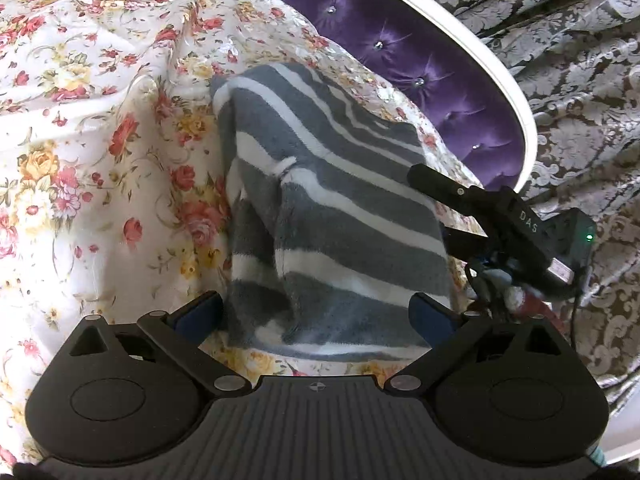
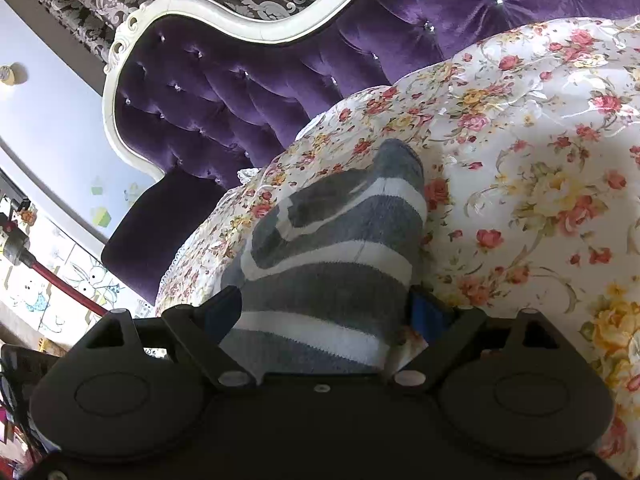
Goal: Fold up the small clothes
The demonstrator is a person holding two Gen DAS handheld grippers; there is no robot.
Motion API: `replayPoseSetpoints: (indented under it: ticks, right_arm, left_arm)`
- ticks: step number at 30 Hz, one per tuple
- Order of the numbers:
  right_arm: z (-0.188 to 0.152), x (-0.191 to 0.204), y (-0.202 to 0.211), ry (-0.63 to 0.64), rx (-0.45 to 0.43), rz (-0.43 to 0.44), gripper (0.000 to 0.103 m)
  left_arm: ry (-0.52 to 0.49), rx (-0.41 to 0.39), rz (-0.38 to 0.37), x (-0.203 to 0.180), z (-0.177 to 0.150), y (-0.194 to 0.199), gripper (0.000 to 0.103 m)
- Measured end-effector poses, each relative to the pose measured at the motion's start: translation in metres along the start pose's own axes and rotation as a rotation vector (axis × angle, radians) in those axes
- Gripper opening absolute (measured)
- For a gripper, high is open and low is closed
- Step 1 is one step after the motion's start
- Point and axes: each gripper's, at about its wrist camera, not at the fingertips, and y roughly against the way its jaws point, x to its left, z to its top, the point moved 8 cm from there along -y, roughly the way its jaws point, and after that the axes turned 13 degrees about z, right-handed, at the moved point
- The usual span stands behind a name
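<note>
A grey-and-white striped knitted garment (image 1: 332,216) is spread on a bed covered by a floral bedspread (image 1: 88,128), and it is seen from both wrist cameras. In the left wrist view its near edge lies between the blue pads of the left tongs (image 1: 316,316), which stand wide apart and do not press on the cloth. From there the garment's long axis runs away toward the far side, and a fold or seam is seen down its middle. The right tongs (image 2: 320,316) are reached in from the garment's right side, where their black body (image 1: 520,220) is seen just beside its right edge. In the right wrist view the striped cloth (image 2: 340,248) fills the gap between the jaws, which are also spread wide; whether the pads press on it cannot be told. Both tongs are at the garment, the left at the near edge. A pinch on that edge and a carry along the long axis is judged the likely coming fold. Beyond the bed stand a purple tufted headboard (image 2: 224,92) with a white frame and damask-patterned curtains (image 1: 580,80).
</note>
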Motion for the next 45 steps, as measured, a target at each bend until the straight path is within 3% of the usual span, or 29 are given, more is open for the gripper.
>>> replayPoseSetpoints:
  ticks: [6,8,9,10,11,12,19,26,31,35,39,42,45]
  right_arm:
    - [0.002,-0.001,-0.004,0.001,-0.008,0.004,0.091]
    - [0.003,-0.002,-0.004,0.002,-0.008,-0.006,0.086]
    - [0.003,-0.002,-0.003,0.019,-0.007,-0.034,0.080]
    - [0.003,-0.002,-0.002,0.049,0.002,-0.081,0.064]
    - [0.003,-0.002,0.000,0.075,0.012,-0.102,0.055]
    - [0.003,0.000,0.003,0.070,0.013,-0.090,0.053]
    - [-0.014,0.031,0.041,0.073,0.043,-0.143,0.048]
    - [-0.070,0.068,0.100,0.064,0.078,-0.163,0.048]
    - [-0.109,0.085,0.132,0.043,0.086,-0.155,0.050]
    - [-0.129,0.076,0.149,0.072,0.041,-0.261,0.053]
    - [-0.135,0.080,0.166,0.115,-0.054,-0.315,0.057]
    - [-0.137,0.096,0.178,0.206,-0.124,-0.356,0.060]
    - [-0.142,0.112,0.187,0.273,-0.184,-0.364,0.071]
  left_arm:
    - [0.035,-0.028,-0.064,-0.008,0.009,-0.005,0.100]
    - [0.034,-0.043,-0.084,-0.011,0.012,-0.007,0.074]
    - [0.025,-0.041,-0.060,-0.011,0.013,-0.009,0.046]
    - [0.013,-0.036,-0.044,-0.012,0.012,-0.012,0.033]
    - [0.007,-0.032,-0.060,-0.013,0.011,-0.014,0.031]
    - [0.016,-0.031,-0.075,-0.014,0.010,-0.014,0.028]
    - [0.001,-0.049,-0.119,-0.031,-0.021,0.021,0.025]
    - [-0.059,-0.036,-0.138,-0.058,-0.100,0.074,0.025]
    - [-0.074,-0.024,-0.131,-0.057,-0.153,0.090,0.026]
    - [-0.110,-0.042,0.001,-0.043,-0.185,0.084,0.028]
    - [-0.126,-0.103,0.090,-0.030,-0.191,0.091,0.041]
    - [-0.147,-0.193,0.157,-0.028,-0.188,0.109,0.043]
    - [-0.180,-0.303,0.213,-0.035,-0.187,0.131,0.050]
